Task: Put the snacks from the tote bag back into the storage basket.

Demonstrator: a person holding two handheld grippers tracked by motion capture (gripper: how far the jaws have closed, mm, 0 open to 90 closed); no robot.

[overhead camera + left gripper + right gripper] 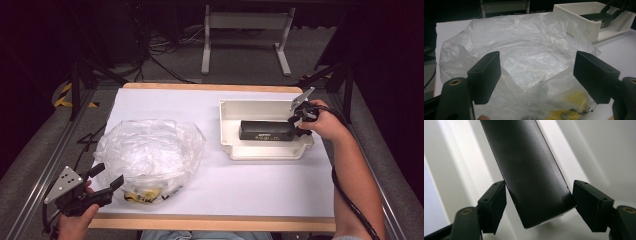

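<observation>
right gripper (296,119): at the right end of the black box (266,130), which lies lengthwise in the white tray (227,130) near the bench's (260,185) far right corner. in the right gripper view the jaws are partly open and straddle the end of the black box (531,177); the left pad sits at or just against the box edge, the right pad stands just beside it with a thin gap. contact on the left side cannot be settled; no clamping is evident, so the box reads as released and resting on the tray floor.

left gripper (107,180): near the bench's near left corner, jaws wide apart, holding nothing, aimed at the crumpled clear plastic bag (150,157). in the left gripper view the bag (524,50) lies beyond the pads, apparently untouched.

hard to make out: yellow and black contents at the bag's near edge, blurred through the plastic; lettering on the box side, too small to read.
</observation>
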